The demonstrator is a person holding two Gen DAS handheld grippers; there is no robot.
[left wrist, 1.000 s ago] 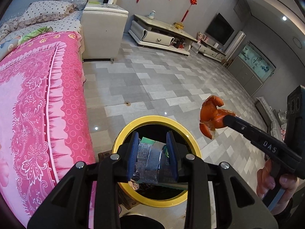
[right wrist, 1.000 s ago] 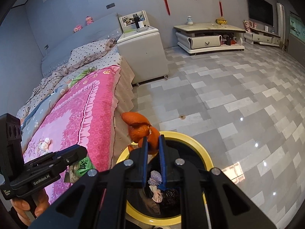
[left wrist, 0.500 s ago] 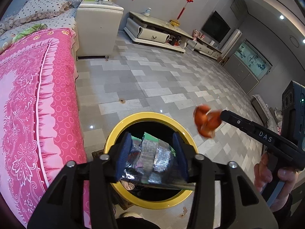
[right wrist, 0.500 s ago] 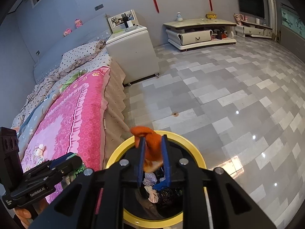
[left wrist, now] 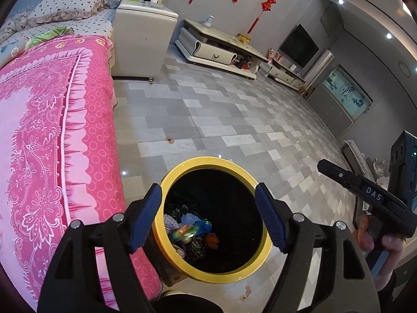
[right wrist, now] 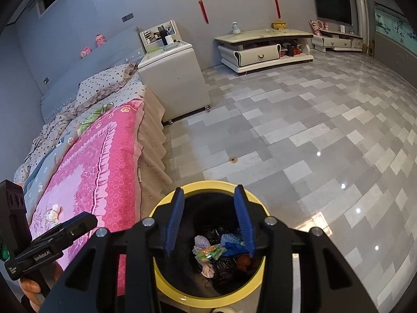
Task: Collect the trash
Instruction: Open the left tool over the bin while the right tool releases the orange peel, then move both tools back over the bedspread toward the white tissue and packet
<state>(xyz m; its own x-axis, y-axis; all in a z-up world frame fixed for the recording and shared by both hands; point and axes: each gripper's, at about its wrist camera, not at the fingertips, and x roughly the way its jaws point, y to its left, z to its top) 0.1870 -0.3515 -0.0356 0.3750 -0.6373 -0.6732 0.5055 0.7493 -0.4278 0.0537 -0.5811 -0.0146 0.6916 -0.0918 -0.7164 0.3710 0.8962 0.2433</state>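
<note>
Both claws hang over the yellow-rimmed bin [left wrist: 166, 245], which stands on the floor [left wrist: 234, 120] just beside the near corner of the bed [left wrist: 52, 156].

Left claw [left wrist: 208, 219]: jaws spread wide, nothing between them. Right claw [right wrist: 209, 224]: jaws apart, narrower gap than the left, also w/o load. The trash [right wrist: 213, 255] lies at the bin's bottom: crumpled wrappers, a blue scrap, an orange peel piece [left wrist: 213, 239] and dark foil, all w/in the rim.

Judgement: drop step looks done, so the job now is a clean exit. Lift both claws straight up before swinging away, so no finger hooks the rim and tips the bin toward the bed skirt. Keep jaws open on the way out, ready for the next pick.

A small brown speck [right wrist: 232, 160] sits on the floor beyond the bin, poss. more trash, too small to tell.
</note>
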